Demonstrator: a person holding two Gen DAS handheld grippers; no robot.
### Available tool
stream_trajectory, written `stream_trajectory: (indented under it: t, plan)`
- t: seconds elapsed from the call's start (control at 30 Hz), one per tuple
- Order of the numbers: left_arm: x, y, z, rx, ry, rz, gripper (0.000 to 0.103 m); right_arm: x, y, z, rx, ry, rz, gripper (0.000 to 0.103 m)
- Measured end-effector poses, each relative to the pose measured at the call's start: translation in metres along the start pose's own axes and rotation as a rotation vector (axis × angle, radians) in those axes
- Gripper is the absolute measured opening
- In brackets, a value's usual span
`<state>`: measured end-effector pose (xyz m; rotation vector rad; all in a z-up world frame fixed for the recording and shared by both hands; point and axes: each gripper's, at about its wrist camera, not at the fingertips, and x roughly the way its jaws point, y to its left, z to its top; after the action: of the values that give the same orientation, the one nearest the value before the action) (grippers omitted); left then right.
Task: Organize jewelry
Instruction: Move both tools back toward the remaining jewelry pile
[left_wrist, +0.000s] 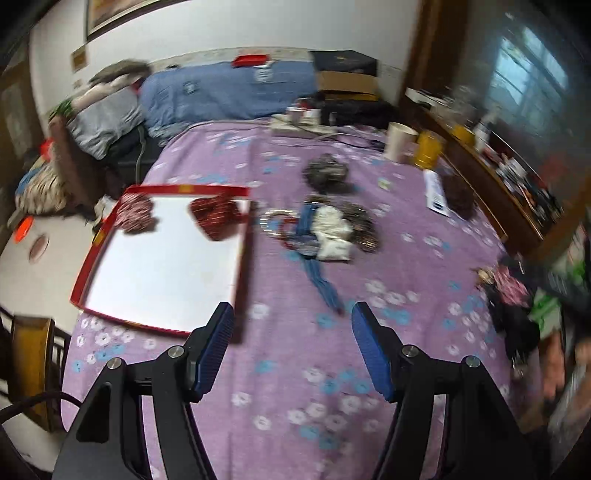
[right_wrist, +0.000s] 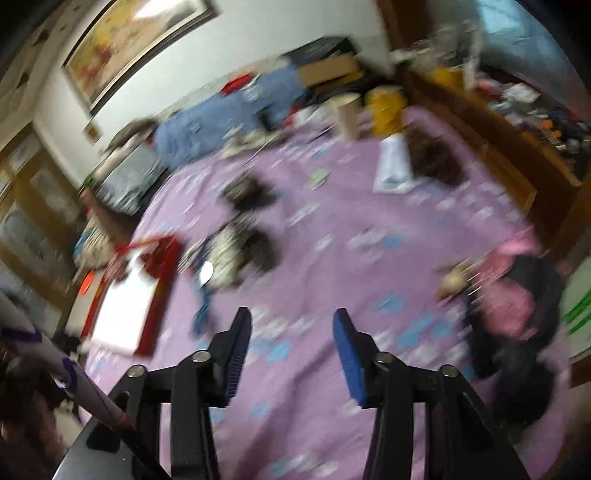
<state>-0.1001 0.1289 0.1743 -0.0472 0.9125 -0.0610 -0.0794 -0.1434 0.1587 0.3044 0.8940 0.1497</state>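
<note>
Mostly blurred jewelry pile (right_wrist: 236, 247) beyond right claw (right_wrist: 291, 325)

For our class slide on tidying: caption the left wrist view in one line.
Open left gripper above the purple bedspread, facing a red tray and a jewelry pile.

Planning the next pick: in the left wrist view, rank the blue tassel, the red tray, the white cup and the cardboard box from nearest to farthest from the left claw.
1. Red tray, at its left tip; blue tassel, just ahead: too close to call.
2. White cup, far right.
3. Cardboard box, by the wall.
</note>
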Motion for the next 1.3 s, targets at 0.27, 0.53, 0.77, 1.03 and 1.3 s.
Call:
stream_trajectory:
  t: [0.27,0.53,0.77,1.03,1.3]
  plan:
    - [-0.001,-0.002,-0.005,-0.001,0.047,0.104,0.065,0.010,-0.043,-0.001,0.128,0.000,0.039,0.053]
    - [0.028,0.014,-0.006,-0.042,0.104,0.115,0.065,0.044,-0.023,-0.034,0.058,0.094,0.104,0.053]
    - [0.083,0.022,0.008,-0.064,0.143,0.041,0.065,0.079,-0.002,-0.041,0.039,0.178,0.109,0.053]
    - [0.145,0.033,0.048,-0.105,0.153,-0.071,0.065,0.106,0.038,-0.010,-0.055,0.186,0.085,0.053]
    - [0.205,0.026,0.070,-0.081,0.185,-0.155,0.050,0.161,0.076,0.034,-0.086,0.178,0.135,0.053]
